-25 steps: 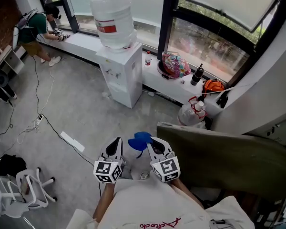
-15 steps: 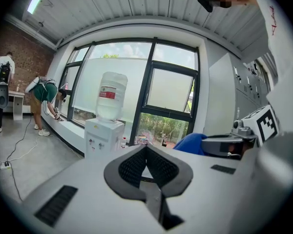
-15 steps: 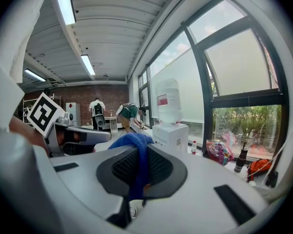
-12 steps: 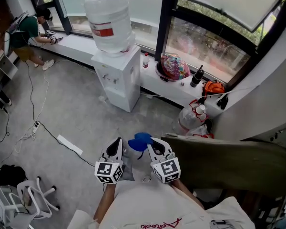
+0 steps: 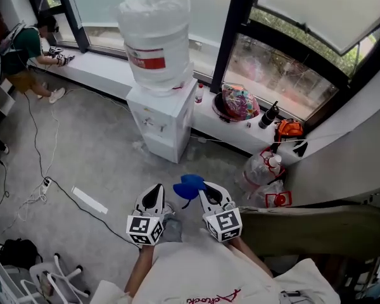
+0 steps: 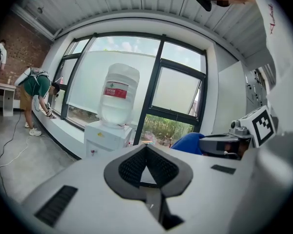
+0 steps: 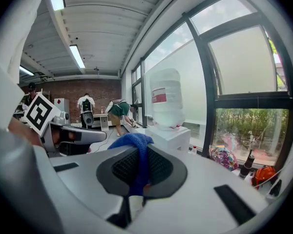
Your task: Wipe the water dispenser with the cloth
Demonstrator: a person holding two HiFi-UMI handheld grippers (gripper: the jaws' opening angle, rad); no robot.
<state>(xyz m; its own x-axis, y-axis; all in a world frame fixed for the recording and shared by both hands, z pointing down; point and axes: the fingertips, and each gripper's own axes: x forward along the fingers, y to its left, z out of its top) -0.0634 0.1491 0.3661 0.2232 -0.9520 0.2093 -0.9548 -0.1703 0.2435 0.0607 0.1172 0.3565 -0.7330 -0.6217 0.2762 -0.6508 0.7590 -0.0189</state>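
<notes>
A white water dispenser (image 5: 163, 116) with a big clear bottle (image 5: 155, 37) on top stands by the window sill, ahead of me. It also shows in the left gripper view as the dispenser (image 6: 106, 138) and in the right gripper view (image 7: 172, 135). My right gripper (image 5: 201, 189) is shut on a blue cloth (image 5: 188, 186), which bunches out past the jaws (image 7: 134, 143). My left gripper (image 5: 156, 192) is shut with nothing in it, level with the right one and well short of the dispenser.
The sill holds a colourful bag (image 5: 239, 102), a dark bottle (image 5: 268, 114) and an orange object (image 5: 289, 130). Water jugs (image 5: 261, 170) stand on the floor at right, beside a green-topped table (image 5: 316, 228). A power strip (image 5: 88, 199) and cables lie at left. A person (image 5: 22, 49) bends at the far sill.
The view has moved forward toward the dispenser, which now looms larger. Both grippers keep their pose, the cloth still held in the right one.
</notes>
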